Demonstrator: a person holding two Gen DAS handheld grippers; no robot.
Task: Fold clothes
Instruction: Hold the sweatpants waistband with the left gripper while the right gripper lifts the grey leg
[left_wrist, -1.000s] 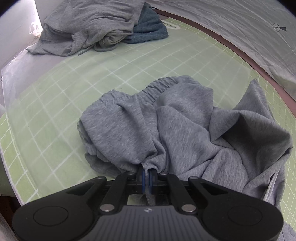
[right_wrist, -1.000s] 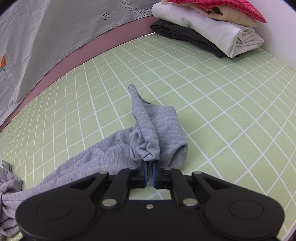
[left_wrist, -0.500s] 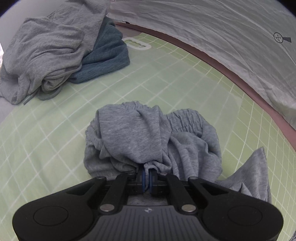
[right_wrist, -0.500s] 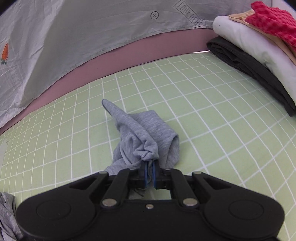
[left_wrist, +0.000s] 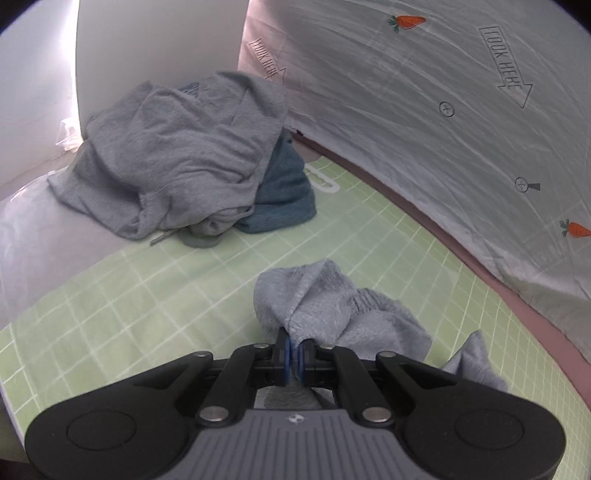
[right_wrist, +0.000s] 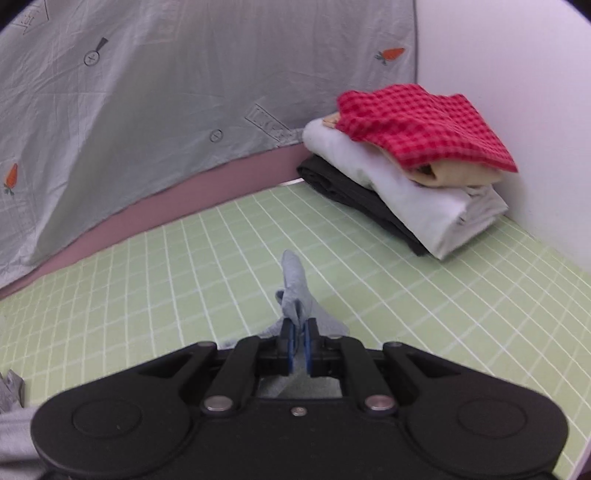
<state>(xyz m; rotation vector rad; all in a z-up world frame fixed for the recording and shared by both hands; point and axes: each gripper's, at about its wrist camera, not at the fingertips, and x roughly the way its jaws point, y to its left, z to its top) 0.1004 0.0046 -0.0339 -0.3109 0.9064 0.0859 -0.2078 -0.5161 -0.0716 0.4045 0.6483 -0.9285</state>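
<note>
— Why is the person holding the grey garment (left_wrist: 325, 306) like that?

— Each claw is pinching a separate bit of it. The left gripper (left_wrist: 294, 355) is clamping bunched cloth by the elastic waist, the right gripper (right_wrist: 298, 345) a thin end (right_wrist: 294, 284), probably to lift and spread it above the green grid mat (left_wrist: 155, 295).

— Any baskets?

— None showing. The unfolded pile (left_wrist: 177, 155) and the folded stack (right_wrist: 413, 173) are just sitting on the mat's corners.

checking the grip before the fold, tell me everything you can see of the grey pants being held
The grey pants look like soft heathered sweatpants with a gathered elastic waistband. They are bunched and lifted, not spread flat. The left hand-held gripper is shut on a fold near the waistband; the right hand-held gripper pinches a narrow end that sticks up. Loose fabric trails above the green grid mat.
</note>
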